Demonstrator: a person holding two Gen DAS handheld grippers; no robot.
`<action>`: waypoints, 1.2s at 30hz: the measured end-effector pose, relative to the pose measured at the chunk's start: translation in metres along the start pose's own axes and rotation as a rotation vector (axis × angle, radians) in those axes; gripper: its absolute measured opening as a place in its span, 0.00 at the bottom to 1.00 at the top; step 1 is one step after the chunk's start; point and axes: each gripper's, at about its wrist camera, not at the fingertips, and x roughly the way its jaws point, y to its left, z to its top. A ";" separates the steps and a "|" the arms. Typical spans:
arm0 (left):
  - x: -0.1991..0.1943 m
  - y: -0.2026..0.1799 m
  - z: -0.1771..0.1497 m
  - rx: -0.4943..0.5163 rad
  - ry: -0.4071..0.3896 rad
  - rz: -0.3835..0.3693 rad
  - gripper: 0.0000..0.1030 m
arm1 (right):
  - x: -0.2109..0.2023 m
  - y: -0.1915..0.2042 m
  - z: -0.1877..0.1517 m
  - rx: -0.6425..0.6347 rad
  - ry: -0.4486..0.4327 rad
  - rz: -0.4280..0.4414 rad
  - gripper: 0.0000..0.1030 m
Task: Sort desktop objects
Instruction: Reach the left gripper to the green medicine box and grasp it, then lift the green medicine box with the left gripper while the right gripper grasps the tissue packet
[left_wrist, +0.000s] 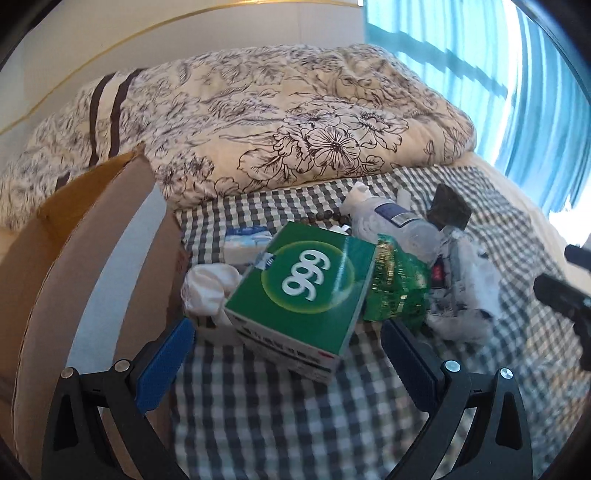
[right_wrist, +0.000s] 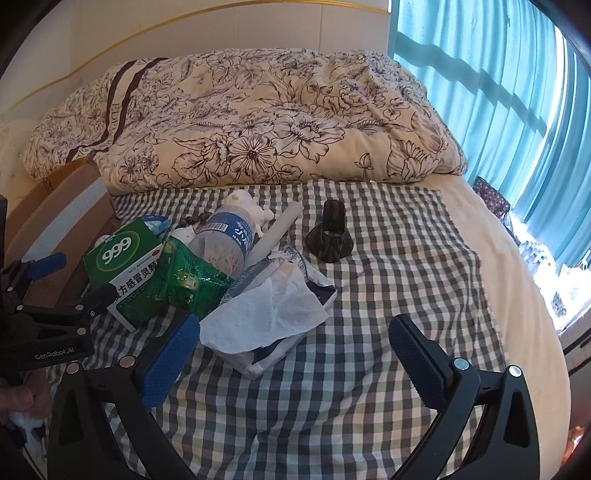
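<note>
left tongs (left_wrist: 288, 347) spread, framing green box (left_wrist: 303, 291) at 12 o'clock for pickup | right tongs (right_wrist: 291, 354) spread, empty, waiting | carton (left_wrist: 85, 266) at 9 o'clock probably receives items

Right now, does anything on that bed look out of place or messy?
Yes: the green 999 medicine box sits tilted atop a jumbled pile, with a water bottle lying on its side and crumpled tissue beside it.

Daylight glares through the curtain (right_wrist: 491, 99) at right; fisheye edges bend, slight blur.
</note>
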 end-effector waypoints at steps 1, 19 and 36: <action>0.003 0.001 -0.001 0.015 -0.003 -0.004 1.00 | 0.004 0.002 0.000 -0.001 0.004 0.001 1.00; 0.037 0.005 -0.007 -0.069 -0.025 -0.102 0.88 | 0.062 0.013 -0.005 -0.013 0.086 -0.027 1.00; 0.004 0.012 -0.008 -0.157 -0.085 -0.069 0.87 | 0.069 0.019 -0.017 0.027 0.137 0.081 0.18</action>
